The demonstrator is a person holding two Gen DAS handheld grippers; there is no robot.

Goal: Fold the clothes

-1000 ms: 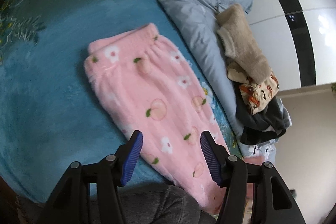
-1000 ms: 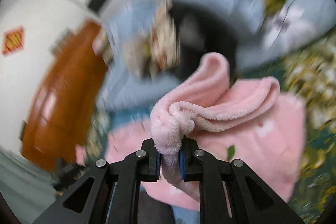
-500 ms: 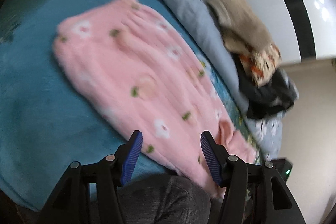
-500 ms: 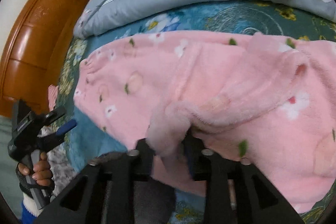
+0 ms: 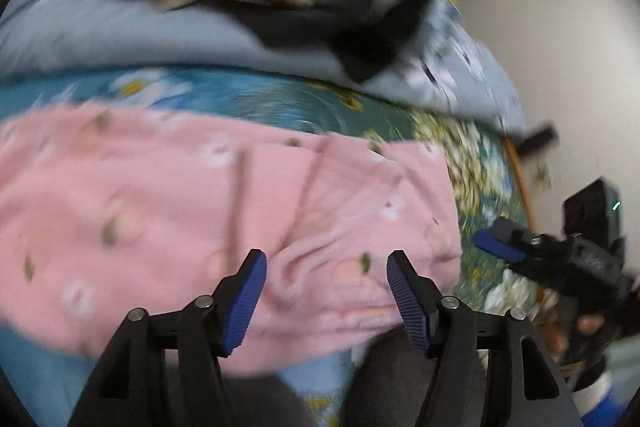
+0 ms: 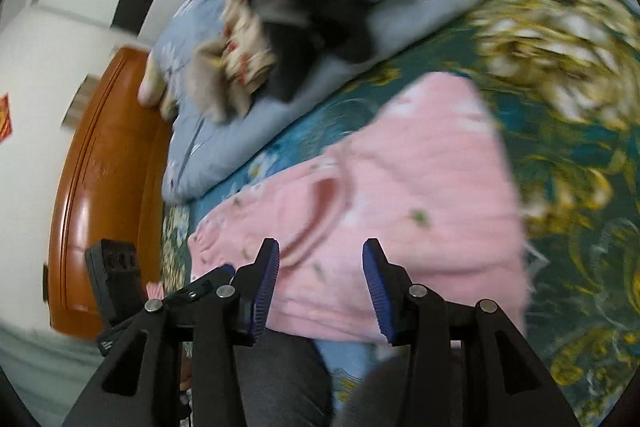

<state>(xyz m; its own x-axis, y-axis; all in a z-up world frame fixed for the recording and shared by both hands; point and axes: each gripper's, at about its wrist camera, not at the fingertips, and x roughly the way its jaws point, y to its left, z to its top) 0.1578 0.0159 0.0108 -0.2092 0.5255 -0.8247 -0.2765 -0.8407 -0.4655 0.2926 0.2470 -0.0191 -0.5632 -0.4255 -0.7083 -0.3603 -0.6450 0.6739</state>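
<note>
The pink fleece trousers lie spread flat on the bed, on its teal flowered cover, with one part folded back over the rest so that a curved fold edge runs across the upper layer. Everything else is placed from these trousers.

Just above their near edge hangs the left tool, its jaws opening — the blue pads stand apart over the pink cloth and press on nothing. The right tool hangs over the same near edge, its jaws also opening, the fleece lying below them but not pinched. In the left wrist view the right tool shows beyond the trousers' end, held in a hand, clear of the cloth.

On the far side of the trousers lies a grey-blue quilt — a heap of other clothes, beige, patterned and black, sits on top of it. Past the quilt stands the brown wooden bed end. Both views are blurred.
</note>
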